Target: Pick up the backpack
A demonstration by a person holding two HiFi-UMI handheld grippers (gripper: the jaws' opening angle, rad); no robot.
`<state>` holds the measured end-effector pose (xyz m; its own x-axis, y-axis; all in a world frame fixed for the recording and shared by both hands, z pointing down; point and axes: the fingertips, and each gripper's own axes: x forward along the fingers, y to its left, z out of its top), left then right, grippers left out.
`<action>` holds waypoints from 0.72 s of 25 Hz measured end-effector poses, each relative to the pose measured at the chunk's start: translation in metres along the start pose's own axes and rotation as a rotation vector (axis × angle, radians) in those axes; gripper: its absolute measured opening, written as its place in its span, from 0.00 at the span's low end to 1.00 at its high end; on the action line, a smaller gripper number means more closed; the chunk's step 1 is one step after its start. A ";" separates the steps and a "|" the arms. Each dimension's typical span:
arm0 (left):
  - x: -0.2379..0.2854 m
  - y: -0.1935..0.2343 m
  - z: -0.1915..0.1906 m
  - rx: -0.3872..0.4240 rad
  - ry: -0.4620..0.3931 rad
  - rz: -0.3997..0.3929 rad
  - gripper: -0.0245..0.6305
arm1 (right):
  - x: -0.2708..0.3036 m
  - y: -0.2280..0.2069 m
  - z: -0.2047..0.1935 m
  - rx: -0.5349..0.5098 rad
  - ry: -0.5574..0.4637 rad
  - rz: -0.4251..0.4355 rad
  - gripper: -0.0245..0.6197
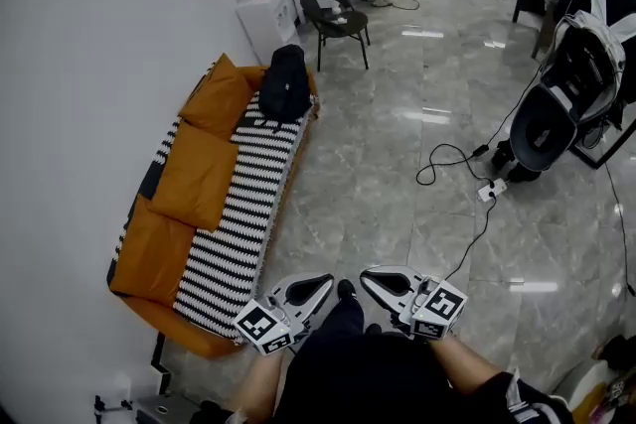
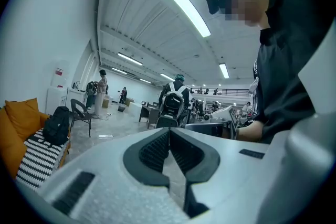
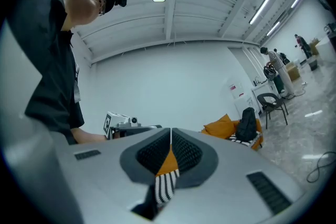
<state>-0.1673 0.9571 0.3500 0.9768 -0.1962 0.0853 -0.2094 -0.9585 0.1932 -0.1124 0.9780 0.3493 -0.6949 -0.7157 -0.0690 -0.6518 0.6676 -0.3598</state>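
The right claw (image 3: 170, 134) has its jaws pressed together with nothing between them, and past it a black backpack (image 3: 247, 123) stands upright on an orange sofa (image 3: 223, 127), a dark chair (image 3: 273, 104) beyond.

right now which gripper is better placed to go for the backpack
Left, marginally. The backpack sits at the far end of the sofa, on the left gripper side; the right gripper would reach across. Both are shut and far off.
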 end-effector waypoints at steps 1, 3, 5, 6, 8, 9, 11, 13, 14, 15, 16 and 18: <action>0.002 0.008 0.000 0.000 -0.003 -0.003 0.07 | 0.006 -0.006 0.000 -0.004 0.007 -0.001 0.08; 0.005 0.026 -0.001 -0.004 -0.011 -0.003 0.07 | 0.018 -0.017 0.000 -0.009 0.021 -0.001 0.08; 0.008 0.030 0.001 -0.013 -0.018 0.006 0.07 | 0.019 -0.022 0.003 -0.011 0.024 -0.001 0.08; 0.010 0.030 0.002 -0.017 -0.022 0.011 0.07 | 0.019 -0.022 0.006 -0.011 0.029 0.005 0.08; 0.012 0.036 0.005 -0.024 -0.024 0.017 0.07 | 0.024 -0.024 0.013 -0.012 0.039 0.014 0.08; 0.014 0.040 0.006 -0.027 -0.024 0.017 0.07 | 0.027 -0.027 0.015 -0.013 0.038 0.014 0.08; 0.018 0.052 0.009 -0.030 -0.022 0.013 0.07 | 0.035 -0.040 0.019 -0.013 0.026 0.002 0.08; 0.022 0.066 0.015 -0.026 -0.024 0.008 0.07 | 0.045 -0.053 0.024 -0.009 0.022 -0.005 0.08; 0.024 0.074 0.018 -0.024 -0.027 0.007 0.07 | 0.051 -0.058 0.027 -0.008 0.022 -0.008 0.08; 0.026 0.083 0.020 -0.023 -0.031 0.006 0.07 | 0.056 -0.064 0.029 -0.008 0.022 -0.010 0.08; 0.029 0.092 0.023 -0.023 -0.034 0.007 0.07 | 0.061 -0.069 0.031 -0.010 0.022 -0.012 0.08; 0.033 0.110 0.029 -0.023 -0.042 0.006 0.07 | 0.072 -0.080 0.037 -0.013 0.021 -0.018 0.08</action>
<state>-0.1571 0.8387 0.3457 0.9765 -0.2108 0.0454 -0.2156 -0.9524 0.2157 -0.0997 0.8656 0.3388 -0.6893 -0.7232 -0.0426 -0.6681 0.6573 -0.3488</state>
